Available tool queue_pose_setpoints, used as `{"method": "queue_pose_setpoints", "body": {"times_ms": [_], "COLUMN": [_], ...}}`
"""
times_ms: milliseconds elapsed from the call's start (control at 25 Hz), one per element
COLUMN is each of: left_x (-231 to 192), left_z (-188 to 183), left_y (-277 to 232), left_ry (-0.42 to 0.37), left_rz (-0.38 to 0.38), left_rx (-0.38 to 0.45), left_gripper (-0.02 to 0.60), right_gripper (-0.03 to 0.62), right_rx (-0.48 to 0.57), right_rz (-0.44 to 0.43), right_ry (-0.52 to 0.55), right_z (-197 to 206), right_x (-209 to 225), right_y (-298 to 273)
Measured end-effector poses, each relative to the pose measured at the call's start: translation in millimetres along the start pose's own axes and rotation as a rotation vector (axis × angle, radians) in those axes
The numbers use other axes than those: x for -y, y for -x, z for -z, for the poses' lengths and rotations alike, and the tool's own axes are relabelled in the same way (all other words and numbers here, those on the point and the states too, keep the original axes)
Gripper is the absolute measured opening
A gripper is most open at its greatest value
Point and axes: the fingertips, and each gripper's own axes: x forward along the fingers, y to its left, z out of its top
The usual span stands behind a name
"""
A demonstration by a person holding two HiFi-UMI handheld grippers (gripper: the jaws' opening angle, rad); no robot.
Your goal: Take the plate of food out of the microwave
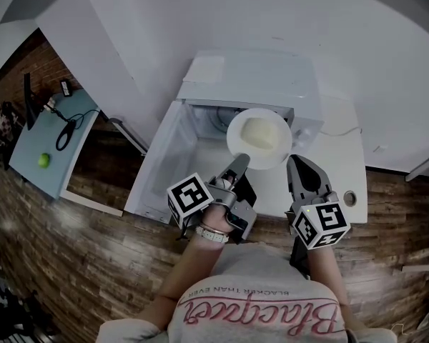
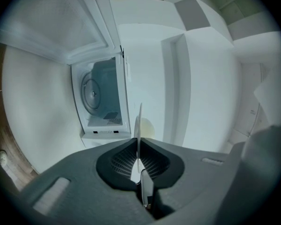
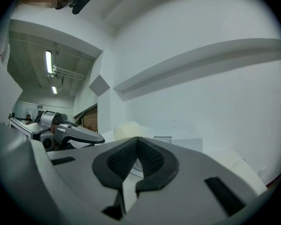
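A white plate with a pale yellow heap of food hangs level just outside the cavity of the white microwave. My left gripper is shut on its near-left rim. In the left gripper view the plate shows edge-on between the pads, with the microwave's cavity and turntable behind it. My right gripper is shut on the plate's right rim. In the right gripper view the food rises past the closed jaws, and the left gripper is at the left.
The microwave door stands swung open to the left. The microwave sits on a white counter against a white wall. A pale blue table with a green ball and a black cable stands far left, over wooden flooring.
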Motion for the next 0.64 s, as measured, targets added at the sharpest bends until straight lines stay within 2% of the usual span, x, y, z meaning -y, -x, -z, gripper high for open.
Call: {"method": "queue_pose_setpoints", "body": {"times_ms": [400,640], "left_x": [4,5], "left_z": [1,2], "left_y": [-9,-12], "left_ry": [0.019,0.021], "left_rz": [0.005,0.008], "left_rx": [-0.006,-0.006], "left_gripper": [0.018,0.018], "right_gripper": [0.011,0.011], "right_rx": [0.028,0.045], "right_rz": [0.021,0.022], "right_ry": [0.000,0.038], "right_z": [-7,-14], "right_x": [11,10], "right_y": [-2,0]}}
